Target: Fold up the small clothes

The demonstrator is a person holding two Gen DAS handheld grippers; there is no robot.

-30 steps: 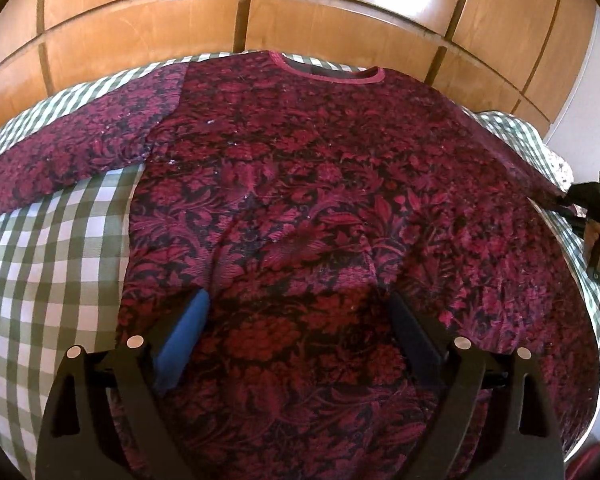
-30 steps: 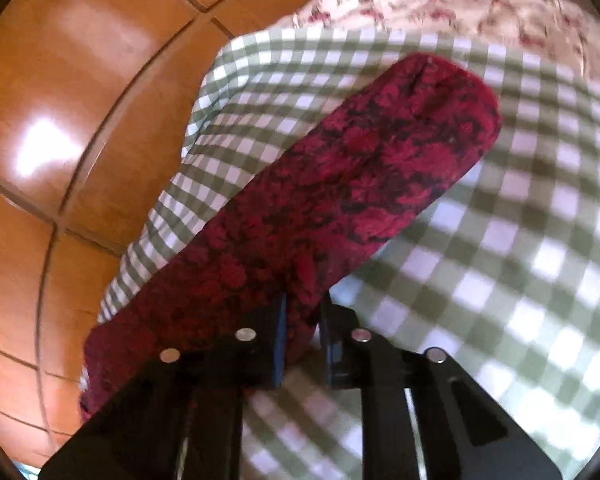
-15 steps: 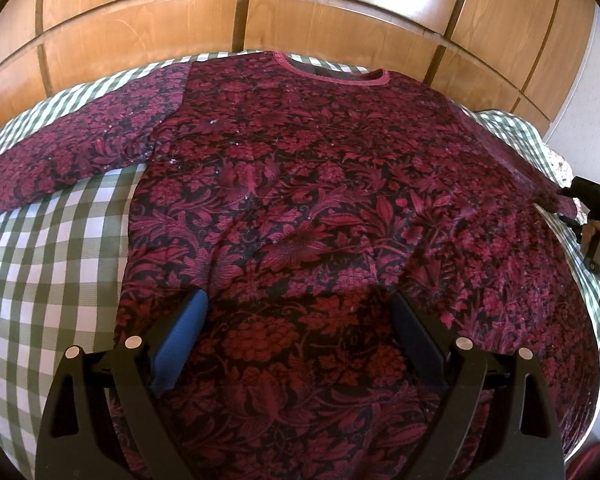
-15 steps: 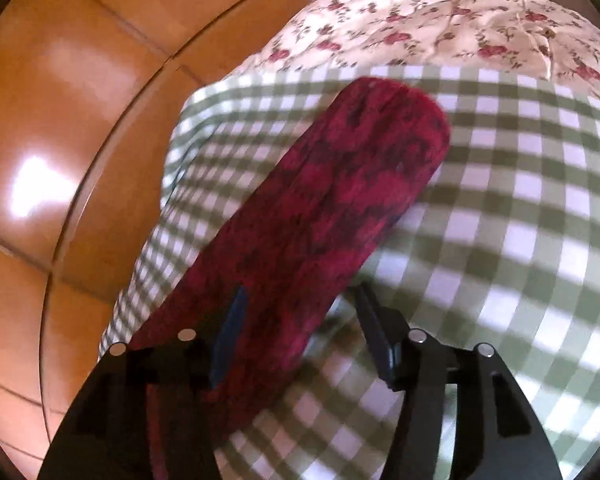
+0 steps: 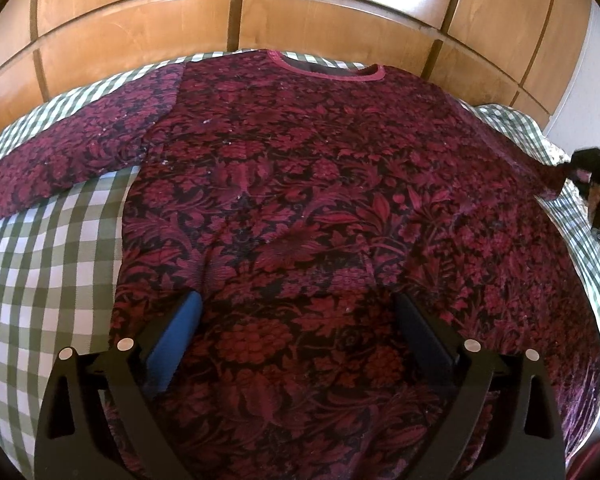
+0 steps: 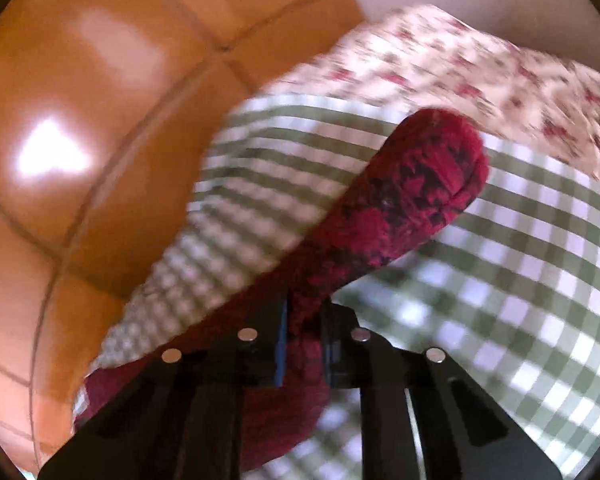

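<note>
Nearest in the left wrist view, the left gripper (image 5: 296, 316) is seen at the bottom of the frame, its two fingers spread wide and opened a little further in the last moment, nothing between them but the cloth lying beneath. One red-and-black floral sweater (image 5: 300, 208) is spread flat across the middle of that frame on one green-and-white checked cover (image 5: 40, 248). Two sleeves are counted: one stretched toward the left edge, the other running to the right edge. There, the right gripper (image 5: 568, 166) is seen pinching it. In the right wrist view, that gripper (image 6: 304, 328) is clamped on the right sleeve (image 6: 404, 200) at lower centre, its jaws just closed again, the cuff hanging raised above the checked cover (image 6: 520, 280). Farther back, one floral-print bedding piece (image 6: 480, 68) is visible at upper right, and wooden panelling (image 5: 300, 4) across the top.
</note>
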